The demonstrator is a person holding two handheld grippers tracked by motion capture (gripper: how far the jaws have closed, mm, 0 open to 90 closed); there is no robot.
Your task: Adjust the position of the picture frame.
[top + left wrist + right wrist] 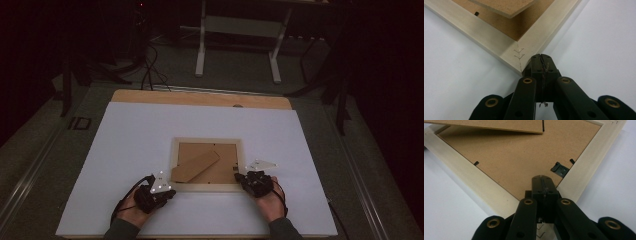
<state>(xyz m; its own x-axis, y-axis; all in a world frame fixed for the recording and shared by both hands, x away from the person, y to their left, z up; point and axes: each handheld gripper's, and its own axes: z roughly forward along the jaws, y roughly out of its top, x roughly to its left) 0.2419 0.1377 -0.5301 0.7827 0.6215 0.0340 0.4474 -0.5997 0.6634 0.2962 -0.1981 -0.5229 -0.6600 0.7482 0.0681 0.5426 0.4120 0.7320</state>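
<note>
One picture frame (207,187) lies face down on the white sheet (140,130) that covers my worktop (200,98), near the front edge and between my two grippers; its pale wooden border runs round one brown backing board (524,157), and one loose brown stand flap (196,166) lies slantwise across that board; I count two small black clips (476,163) at the border's inner edge and one black hanger bracket (560,169) near a corner in my right gripper view; my left gripper (541,58) has its jaws clenched together with nothing between them, the tips set right at the frame's near left corner, beside the two V-shaped staples (519,53) across the mitre joint; whether the tips touch the wood I cannot tell; my right gripper (541,179) also has its jaws pressed shut on nothing, the tips over the frame's near right corner, above the backing board just inside the border; two hands, two grippers, one grey three-cornered plate on top of each; behind the worktop stand two white legs of another table (237,25) on the dark floor
</note>
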